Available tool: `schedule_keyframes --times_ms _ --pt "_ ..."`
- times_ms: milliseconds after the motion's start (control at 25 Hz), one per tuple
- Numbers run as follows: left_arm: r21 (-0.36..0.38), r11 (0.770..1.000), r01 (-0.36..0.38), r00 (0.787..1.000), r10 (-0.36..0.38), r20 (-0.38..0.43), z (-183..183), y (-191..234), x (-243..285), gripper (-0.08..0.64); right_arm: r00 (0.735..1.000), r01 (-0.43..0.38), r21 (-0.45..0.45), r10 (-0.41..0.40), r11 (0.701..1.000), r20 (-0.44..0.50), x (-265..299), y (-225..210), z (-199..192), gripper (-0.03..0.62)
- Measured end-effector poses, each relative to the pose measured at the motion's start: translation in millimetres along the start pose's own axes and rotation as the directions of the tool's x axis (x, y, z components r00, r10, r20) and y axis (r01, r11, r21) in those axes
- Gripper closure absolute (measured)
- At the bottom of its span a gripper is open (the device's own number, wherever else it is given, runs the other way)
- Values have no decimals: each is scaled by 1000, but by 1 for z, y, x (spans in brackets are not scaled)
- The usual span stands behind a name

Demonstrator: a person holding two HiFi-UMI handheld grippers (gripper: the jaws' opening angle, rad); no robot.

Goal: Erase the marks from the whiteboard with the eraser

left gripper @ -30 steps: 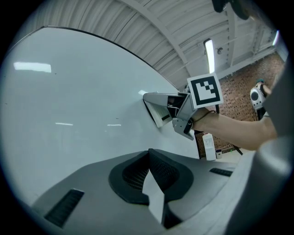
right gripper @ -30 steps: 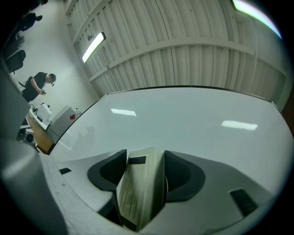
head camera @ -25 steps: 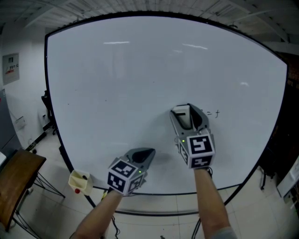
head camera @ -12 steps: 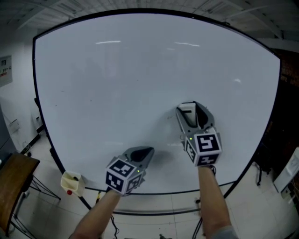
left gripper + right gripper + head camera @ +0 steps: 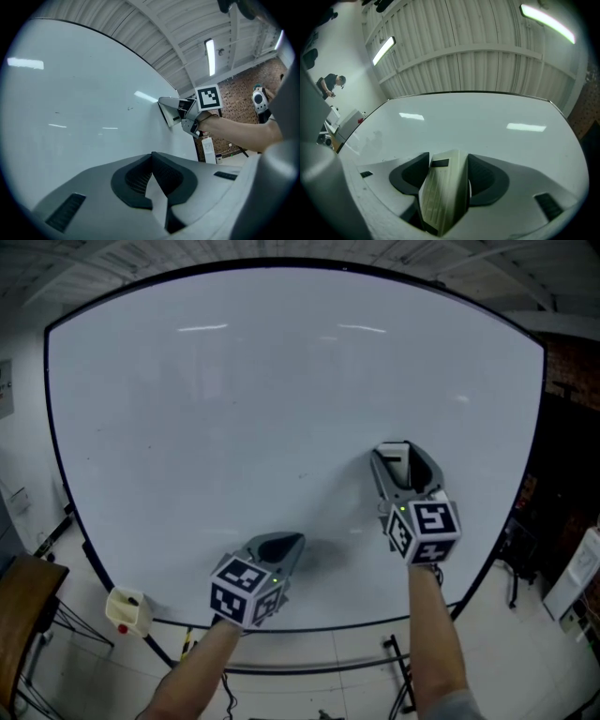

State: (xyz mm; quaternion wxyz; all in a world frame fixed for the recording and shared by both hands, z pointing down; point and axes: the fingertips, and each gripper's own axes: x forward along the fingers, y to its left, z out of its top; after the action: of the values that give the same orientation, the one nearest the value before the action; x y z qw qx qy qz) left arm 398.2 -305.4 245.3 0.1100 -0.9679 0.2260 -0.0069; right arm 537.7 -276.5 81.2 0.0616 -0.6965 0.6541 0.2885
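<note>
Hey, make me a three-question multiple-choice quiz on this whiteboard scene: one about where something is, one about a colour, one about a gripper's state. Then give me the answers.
1. The eraser is:
A) on the floor
B) in the left gripper
C) in the right gripper

2. The eraser's colour is:
A) pale off-white
B) bright blue
C) red

3. The left gripper's jaws are:
A) wide apart
B) shut with nothing between them
C) shut on a marker

Answers:
1 C: the right gripper view shows the eraser clamped between its jaws, up against the whiteboard.
2 A: it looks pale in both the head view and the right gripper view.
3 B: the left gripper view shows the tips meeting, with nothing held.
</note>
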Motion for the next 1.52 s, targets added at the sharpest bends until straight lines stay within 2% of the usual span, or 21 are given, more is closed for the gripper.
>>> schedule_keyframes --times_ms 200,680,880,1160,1400,1520 --pt "1 1000 -6 1000 6 0 4 -7 7 557 1000 -2 25 3 1000 -13 -3 -16 -3 337" --pt "0 999 -41 999 41 -13 4 5 -7 557 1000 7 33 -7 999 -25 0 -6 -2 345" --pt "2 999 -48 999 48 -20 0 13 -21 557 1000 -20 37 20 999 -13 7 26 2 346" --pt "-4 995 -98 995 98 -31 -7 40 -56 557 997 -82 35 81 996 19 24 88 14 347" --pt "-12 989 -145 989 145 -43 -18 64 -87 557 986 -163 -8 163 987 21 36 158 16 347" --pt "-12 987 -161 986 160 -43 -19 73 -95 557 984 -177 -38 177 984 21 39 179 18 347"
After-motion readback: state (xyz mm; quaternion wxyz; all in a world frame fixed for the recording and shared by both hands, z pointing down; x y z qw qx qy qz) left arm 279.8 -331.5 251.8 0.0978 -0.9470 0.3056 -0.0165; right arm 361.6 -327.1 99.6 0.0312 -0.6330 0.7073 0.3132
